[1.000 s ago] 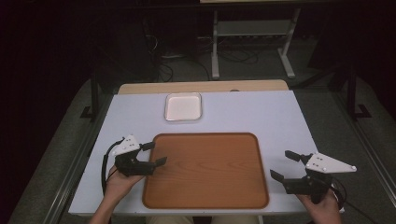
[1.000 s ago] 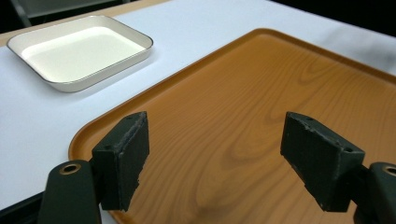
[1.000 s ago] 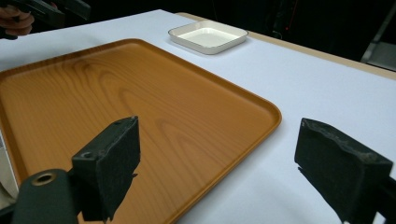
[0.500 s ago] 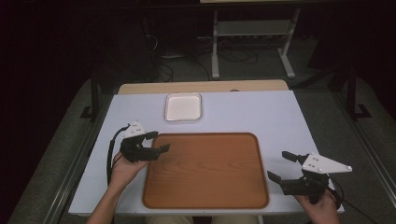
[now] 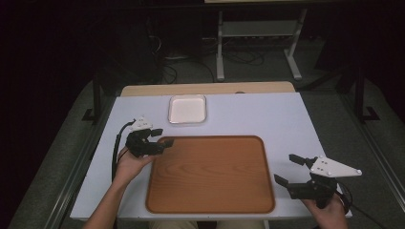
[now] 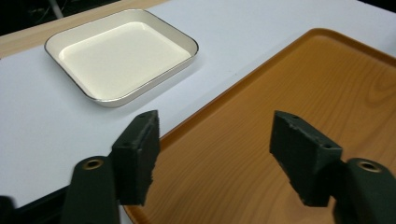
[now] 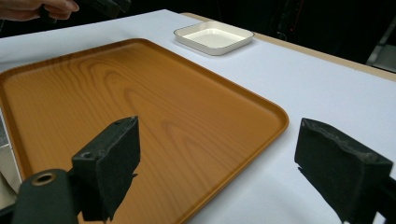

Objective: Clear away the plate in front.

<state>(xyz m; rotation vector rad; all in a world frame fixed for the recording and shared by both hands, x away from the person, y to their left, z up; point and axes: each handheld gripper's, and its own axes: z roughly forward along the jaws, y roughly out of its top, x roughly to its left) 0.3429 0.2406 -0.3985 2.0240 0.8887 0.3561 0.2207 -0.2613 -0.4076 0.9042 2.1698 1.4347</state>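
A brown wooden tray (image 5: 210,176) lies in the middle of the white table, and it is bare. Beyond it sits a small white dish (image 5: 188,109), also bare. My left gripper (image 5: 161,137) hovers at the tray's far left corner. Its jaws have just been closing a little but still stand open with nothing gripped. In the left gripper view the left gripper (image 6: 215,122) looks over the tray's rim (image 6: 196,122) towards the dish (image 6: 121,58). My right gripper (image 5: 285,168) stands open beside the tray's right edge. In the right gripper view the right gripper (image 7: 219,135) faces across the tray (image 7: 140,79).
The table (image 5: 267,114) has bare white surface around the tray and dish, with a wooden strip (image 5: 205,88) along its far edge. A metal stand and cables (image 5: 258,43) are on the dark floor behind. The left gripper's cable (image 5: 117,143) loops at the left.
My left gripper has moved away from the person along the tray's left edge to its far corner, and its jaws have narrowed slightly. The right gripper has stayed put.
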